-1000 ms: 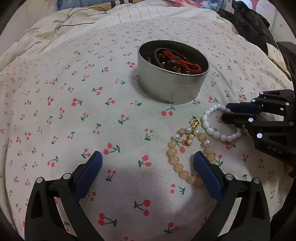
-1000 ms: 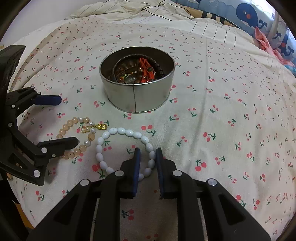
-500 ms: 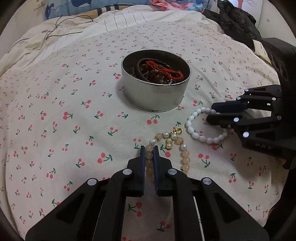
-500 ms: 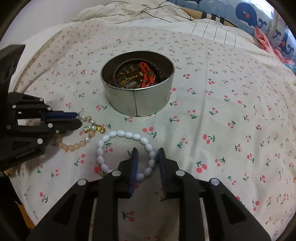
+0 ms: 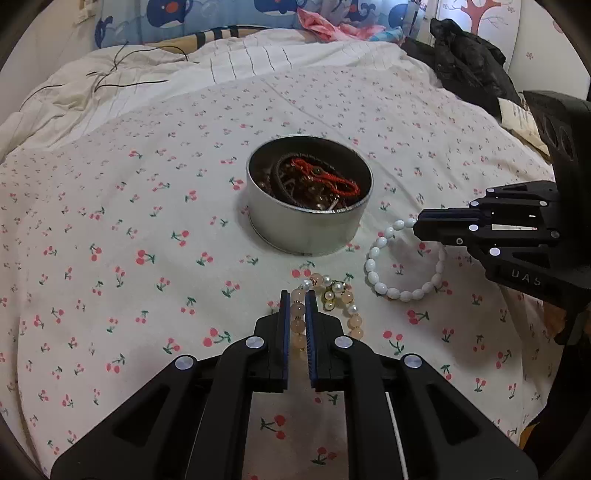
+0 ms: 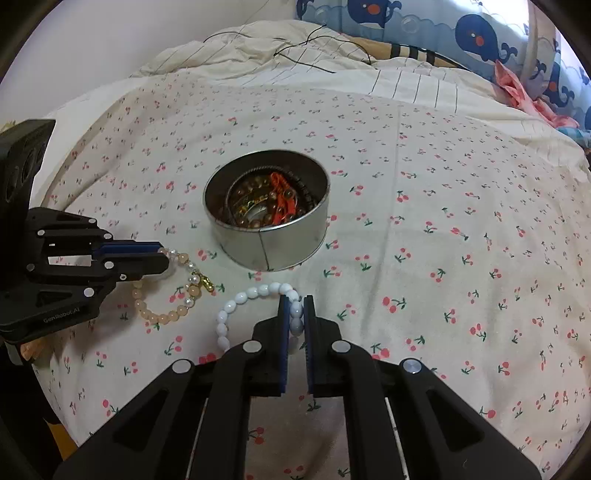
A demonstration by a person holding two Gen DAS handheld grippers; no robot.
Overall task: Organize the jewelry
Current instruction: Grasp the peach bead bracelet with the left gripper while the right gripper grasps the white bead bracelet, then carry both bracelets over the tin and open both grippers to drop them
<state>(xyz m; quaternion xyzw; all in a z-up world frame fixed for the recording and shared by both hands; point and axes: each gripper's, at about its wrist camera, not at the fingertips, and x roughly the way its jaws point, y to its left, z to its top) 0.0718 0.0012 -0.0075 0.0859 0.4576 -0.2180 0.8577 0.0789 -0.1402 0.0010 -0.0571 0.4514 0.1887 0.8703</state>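
A round silver tin (image 5: 308, 218) (image 6: 280, 240) holding several bracelets, one red, sits mid-bed. My left gripper (image 5: 296, 301) (image 6: 160, 254) is shut on a peach bead bracelet (image 5: 349, 317) (image 6: 162, 315) with pearls and a gold charm, lifted a little off the sheet. My right gripper (image 6: 295, 306) (image 5: 419, 225) is shut on a white bead bracelet (image 5: 373, 273) (image 6: 225, 321), also raised. Both hang just in front of the tin.
A cherry-print sheet (image 5: 129, 240) covers the bed. A striped duvet with black cables (image 5: 122, 74) lies behind. Whale-print pillows (image 6: 480, 33) and pink cloth (image 6: 524, 99) sit at the back. A black bag (image 5: 472, 70) lies far right.
My left gripper went from wide open to shut on the peach bracelet and lifted it. My right gripper tightened on the white bracelet and raised it. Both pulled back from the tin.
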